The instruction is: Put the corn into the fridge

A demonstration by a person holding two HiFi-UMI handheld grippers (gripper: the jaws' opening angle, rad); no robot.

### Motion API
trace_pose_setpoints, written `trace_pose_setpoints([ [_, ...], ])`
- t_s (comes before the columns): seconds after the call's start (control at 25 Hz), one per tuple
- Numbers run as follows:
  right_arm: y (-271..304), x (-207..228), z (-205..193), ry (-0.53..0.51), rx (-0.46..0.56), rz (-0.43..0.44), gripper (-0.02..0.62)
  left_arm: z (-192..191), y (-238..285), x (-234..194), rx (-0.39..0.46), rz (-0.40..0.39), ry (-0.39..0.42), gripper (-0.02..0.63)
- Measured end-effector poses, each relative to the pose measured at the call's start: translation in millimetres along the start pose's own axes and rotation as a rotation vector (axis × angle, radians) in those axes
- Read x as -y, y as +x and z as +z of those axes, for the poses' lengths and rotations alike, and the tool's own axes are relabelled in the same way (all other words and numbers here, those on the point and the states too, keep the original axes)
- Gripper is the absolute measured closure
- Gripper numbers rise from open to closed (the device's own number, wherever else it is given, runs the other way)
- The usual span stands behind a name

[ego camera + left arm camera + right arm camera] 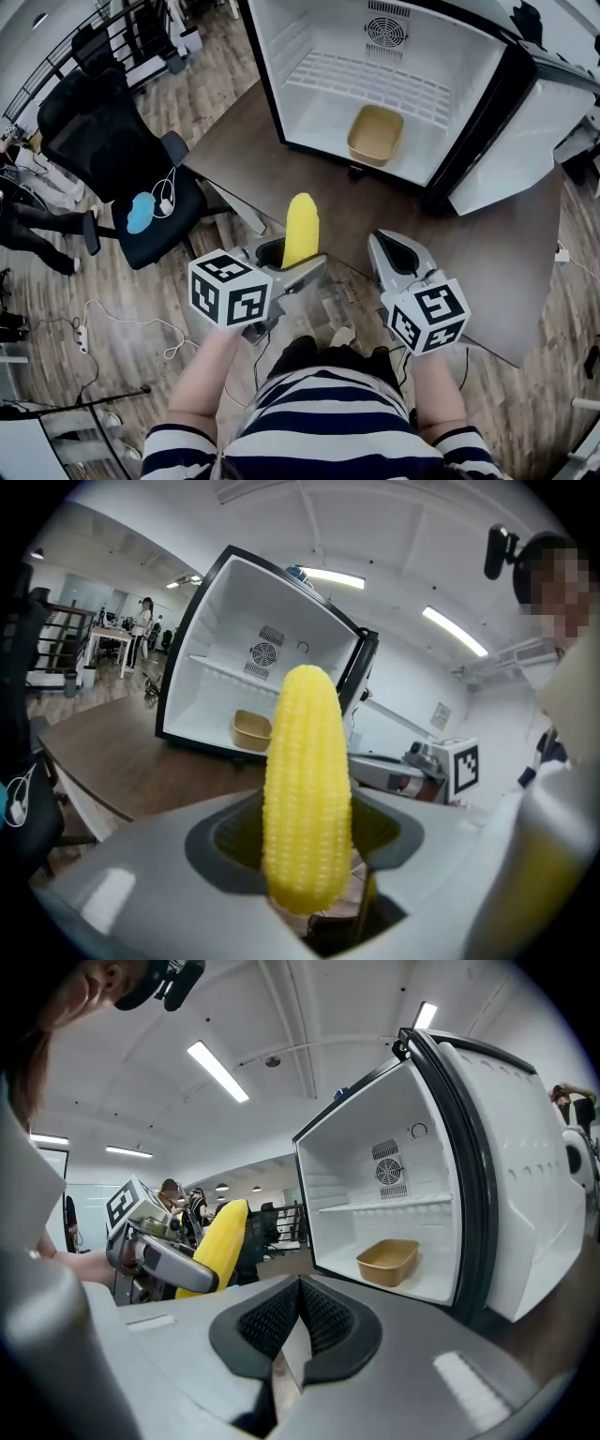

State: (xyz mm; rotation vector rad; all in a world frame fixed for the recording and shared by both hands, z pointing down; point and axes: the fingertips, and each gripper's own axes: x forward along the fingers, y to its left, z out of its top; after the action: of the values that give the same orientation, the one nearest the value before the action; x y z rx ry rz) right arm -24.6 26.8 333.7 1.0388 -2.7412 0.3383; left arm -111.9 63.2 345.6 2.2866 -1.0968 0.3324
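Observation:
A yellow corn cob (301, 230) stands upright between the jaws of my left gripper (286, 258), which is shut on its lower end; the cob (307, 789) fills the middle of the left gripper view. The small fridge (309, 37) lies ahead on the wooden table (234, 141), its door (520, 141) swung open to the right. Inside, a tan tray (375, 133) rests on the fridge floor below a white wire shelf (375, 80). My right gripper (392, 246) is shut with nothing held, its pads (323, 1321) pressed together, pointing at the open fridge (375, 1204).
A black office chair (112, 150) with a blue object and white cable on its seat stands at the left of the table. Cables lie on the wooden floor at left. The table edge runs diagonally near my body.

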Motion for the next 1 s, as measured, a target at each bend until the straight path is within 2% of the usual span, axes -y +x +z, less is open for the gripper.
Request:
trace_pose_setpoints([
  [0.16,2.9,21.0,5.5,-0.023,0.006,-0.007,0.604,25.8,24.9,1.9,0.007,-0.024,0.052,0.606],
  [0.6,23.1,49.8,19.5,-0.032,0.016,-0.038,0.604,107.5,73.2,-21.0,-0.011,-0.028,0.211,0.606],
  [0.76,37.4,71.0,32.8,-0.023,0.04,-0.092,0.603,127.8,90.0,-29.0,-0.022,-0.046,0.248,0.606],
  [1.0,63.6,89.9,48.6,-0.048,0.045,-0.155,0.604,148.3,110.1,-56.2,-0.09,-0.035,0.347,0.606],
])
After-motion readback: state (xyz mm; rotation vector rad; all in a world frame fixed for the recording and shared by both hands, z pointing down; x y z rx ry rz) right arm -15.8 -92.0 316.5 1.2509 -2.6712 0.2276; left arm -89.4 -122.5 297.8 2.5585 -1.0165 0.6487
